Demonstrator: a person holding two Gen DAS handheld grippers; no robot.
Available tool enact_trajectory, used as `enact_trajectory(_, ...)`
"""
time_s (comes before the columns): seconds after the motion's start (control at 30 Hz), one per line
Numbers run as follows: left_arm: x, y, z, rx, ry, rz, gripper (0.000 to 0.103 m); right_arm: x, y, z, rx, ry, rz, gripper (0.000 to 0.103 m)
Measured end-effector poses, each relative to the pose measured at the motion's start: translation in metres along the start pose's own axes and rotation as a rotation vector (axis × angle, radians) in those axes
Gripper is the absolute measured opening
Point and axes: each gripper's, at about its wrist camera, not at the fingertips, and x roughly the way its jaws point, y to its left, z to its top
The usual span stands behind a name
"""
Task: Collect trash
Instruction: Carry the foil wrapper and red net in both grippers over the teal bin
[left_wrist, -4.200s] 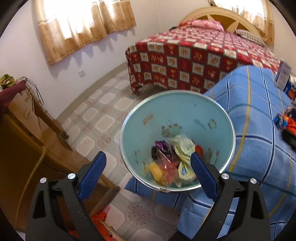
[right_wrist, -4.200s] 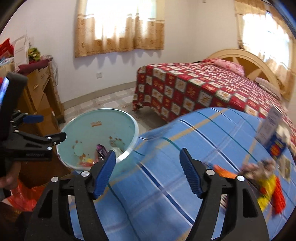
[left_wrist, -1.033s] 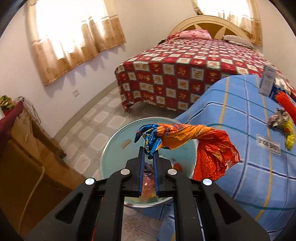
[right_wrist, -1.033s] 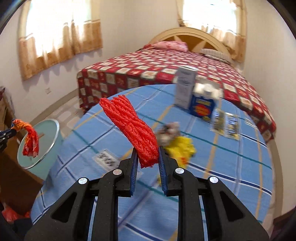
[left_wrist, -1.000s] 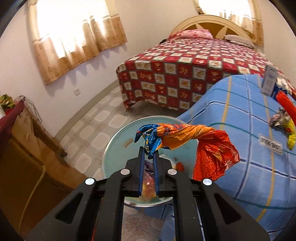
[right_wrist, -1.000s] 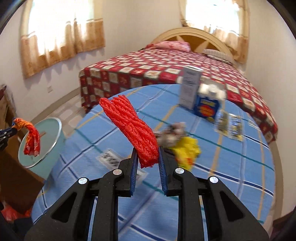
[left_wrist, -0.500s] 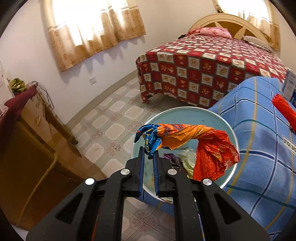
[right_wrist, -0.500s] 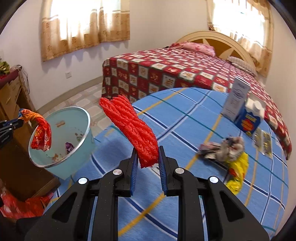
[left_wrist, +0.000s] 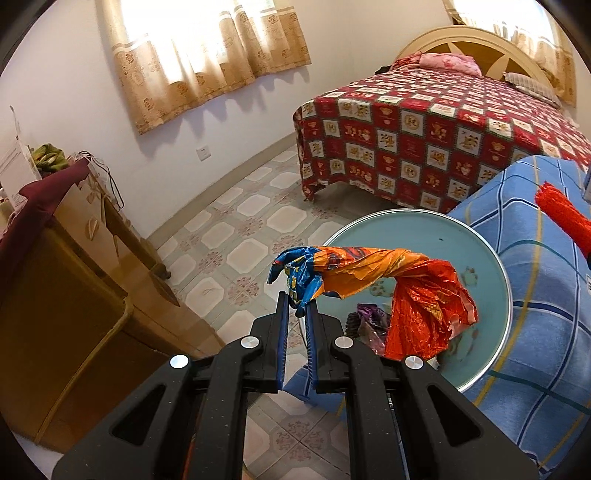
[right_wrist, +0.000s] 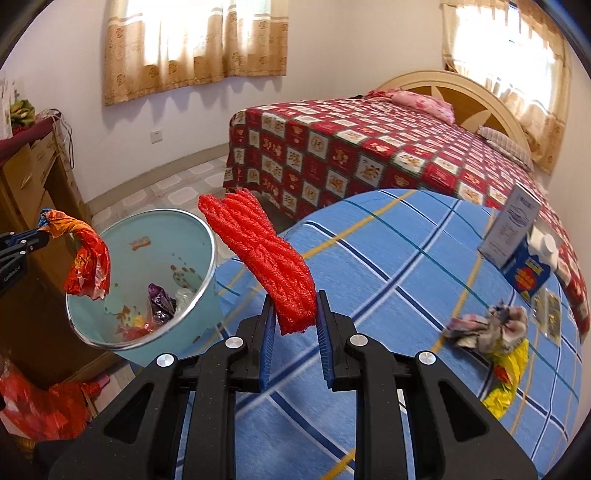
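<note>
Filling the far side of the room: a bed (right_wrist: 388, 155) under a red patterned quilt, with a pink pillow (right_wrist: 421, 99) against the curved headboard. Spreading nearer, under the right gripper: a tabletop (right_wrist: 406, 266) draped in blue plaid cloth. Standing along the left wall: a wooden cabinet (left_wrist: 62, 295).

Sitting just beside the tabletop's edge, on the tiled floor (left_wrist: 236, 236): a pale blue trash bin (right_wrist: 192, 295), already holding a few wrappers at the bottom.

Dangling over the bin's open mouth: a crumpled orange wrapper (left_wrist: 417, 295), its blue end pinched in the left gripper (left_wrist: 296, 314), fingers clamped together on it, the red tail hanging inside the rim line. Showing again in the right wrist view, at the left edge over the bin: the same orange wrapper (right_wrist: 86, 262).

Sticking up from the right gripper (right_wrist: 294, 317): a red foam net (right_wrist: 266, 258), fingers clamped on its lower end, the rest leaning toward the bin while hanging over the tabletop's edge, not yet above the bin.

Standing at the tabletop's far right: a white box (right_wrist: 511, 225) touching a blue carton (right_wrist: 528, 273). Lying nearer: a grey crumpled wad (right_wrist: 491, 328) touching a yellow wrapper (right_wrist: 506, 373).
</note>
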Motion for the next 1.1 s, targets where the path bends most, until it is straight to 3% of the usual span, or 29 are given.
enact_trajectory(1.1, 0.012, 0.022, 0.003, -0.054, 0.025, 0.027, 0.009, 0.027, 0.053, 0.022, -0.105, 0.016, 0.052, 0.022)
